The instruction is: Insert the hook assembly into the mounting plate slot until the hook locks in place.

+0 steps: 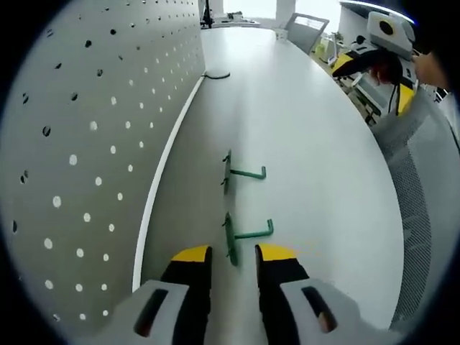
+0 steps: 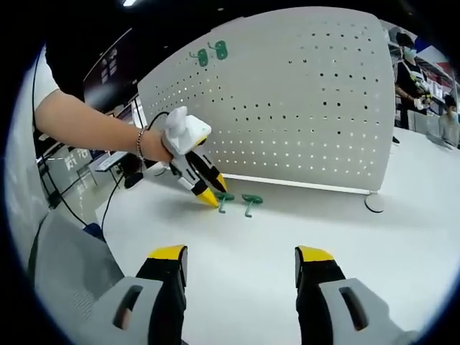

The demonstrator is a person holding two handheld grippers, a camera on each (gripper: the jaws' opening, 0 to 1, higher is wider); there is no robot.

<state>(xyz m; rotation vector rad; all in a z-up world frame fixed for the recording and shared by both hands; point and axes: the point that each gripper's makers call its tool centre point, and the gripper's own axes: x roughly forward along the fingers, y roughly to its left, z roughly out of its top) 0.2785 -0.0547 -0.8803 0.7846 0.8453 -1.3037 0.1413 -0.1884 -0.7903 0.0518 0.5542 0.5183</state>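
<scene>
While two green hooks lie on the white table [image 1: 309,144] beside the pegboard [image 1: 93,144], the left gripper [image 1: 233,257] sits w/ jaws apart around the near hook [image 1: 244,236], not clamped. Far hook [image 1: 241,174] lies just beyond. Right gripper [image 2: 241,257] hangs wide apart, holding nothing, well back from both hooks. Two more green hooks [image 2: 210,53] hang near the pegboard's top.

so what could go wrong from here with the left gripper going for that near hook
1. The left gripper is open around the near hook, whose thin plate stands on edge on the table. A skewed close could tip it or push it away.
2. The far hook lies close beyond it. Overshooting could knock it.
3. The pegboard holes are small, so a hook held crooked may jam rather than lock.
</scene>
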